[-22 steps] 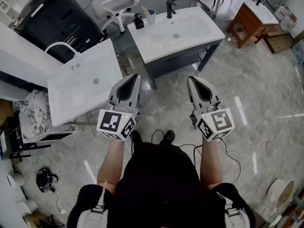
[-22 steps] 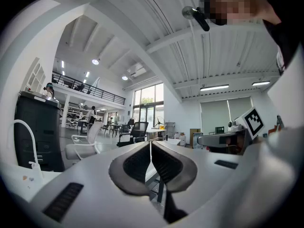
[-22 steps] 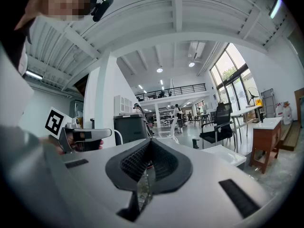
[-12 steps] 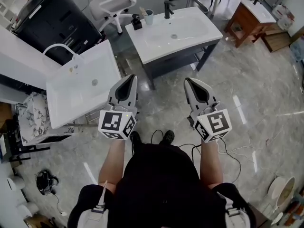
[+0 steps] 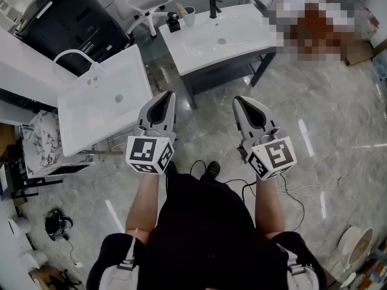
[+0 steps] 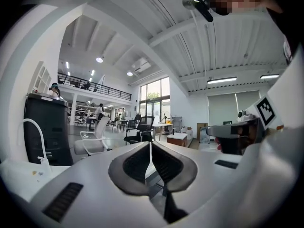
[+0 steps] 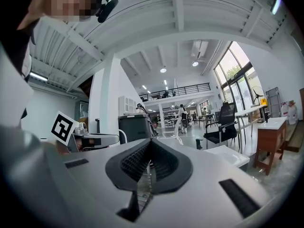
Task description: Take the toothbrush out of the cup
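Cup (image 5: pixel 188 16) edged upward, left tongs (image 5: pixel 171 94), right tongs (image 5: pixel 236 99) shut over floor (image 5: pixel 205 132)

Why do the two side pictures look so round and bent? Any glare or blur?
Left gripper view and right gripper view: fisheye, dark rounded edges, ceiling beams bowed. Head view: sharp, glare streaks on the floor, mosaic patch top right.

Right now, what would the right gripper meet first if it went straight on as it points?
Nothing close: the right gripper aims at open floor left of the white basin, toward a white chair; depth unclear.
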Demonstrator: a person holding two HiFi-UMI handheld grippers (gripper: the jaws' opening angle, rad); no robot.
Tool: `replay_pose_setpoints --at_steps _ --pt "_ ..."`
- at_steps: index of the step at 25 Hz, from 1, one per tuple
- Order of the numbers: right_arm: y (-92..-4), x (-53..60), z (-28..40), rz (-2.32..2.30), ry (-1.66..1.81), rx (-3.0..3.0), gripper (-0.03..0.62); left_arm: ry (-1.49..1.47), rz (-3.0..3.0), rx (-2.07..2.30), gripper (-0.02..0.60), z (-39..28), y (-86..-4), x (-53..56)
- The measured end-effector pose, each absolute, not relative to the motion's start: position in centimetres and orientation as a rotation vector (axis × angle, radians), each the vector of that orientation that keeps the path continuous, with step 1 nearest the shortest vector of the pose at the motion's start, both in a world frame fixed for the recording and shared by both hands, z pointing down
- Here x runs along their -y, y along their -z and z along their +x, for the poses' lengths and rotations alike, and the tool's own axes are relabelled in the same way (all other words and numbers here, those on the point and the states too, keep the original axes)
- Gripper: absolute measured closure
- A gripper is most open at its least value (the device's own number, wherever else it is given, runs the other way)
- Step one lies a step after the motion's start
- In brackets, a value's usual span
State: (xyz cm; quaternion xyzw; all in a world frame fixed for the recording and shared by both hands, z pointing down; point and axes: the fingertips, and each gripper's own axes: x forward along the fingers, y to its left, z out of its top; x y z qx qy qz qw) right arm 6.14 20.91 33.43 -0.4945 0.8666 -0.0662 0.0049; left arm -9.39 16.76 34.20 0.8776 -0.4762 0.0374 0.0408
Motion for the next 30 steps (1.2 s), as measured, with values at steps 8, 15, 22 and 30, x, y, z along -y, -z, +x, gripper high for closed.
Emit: replay_pose_setpoints --at_steps 8,15,22,30 --pt "-34.9 -21.1 6.5 -1.562 0.275 -2.722 0.563 -0.189 2.672 1.455 0.549 -9.3 -36.3 -17.3" --pt "-35.5 -19.7 6.9 -1.589 0.303 -2.710 0.563 -0.250 2.678 1.452 0.554 -9.1 -37.1 -15.5" --pt "-35.9 -16.3 7.7 -1.638 0.306 -2.722 0.563 -0.292 2.668 1.376 0.554 -7.9 -38.9 -11.0" --pt "-35.4 -8.5 8.5 -1.685 0.266 -2.722 0.563 -0.270 2.685 1.363 0.554 -7.4 -38.5 -3.4"
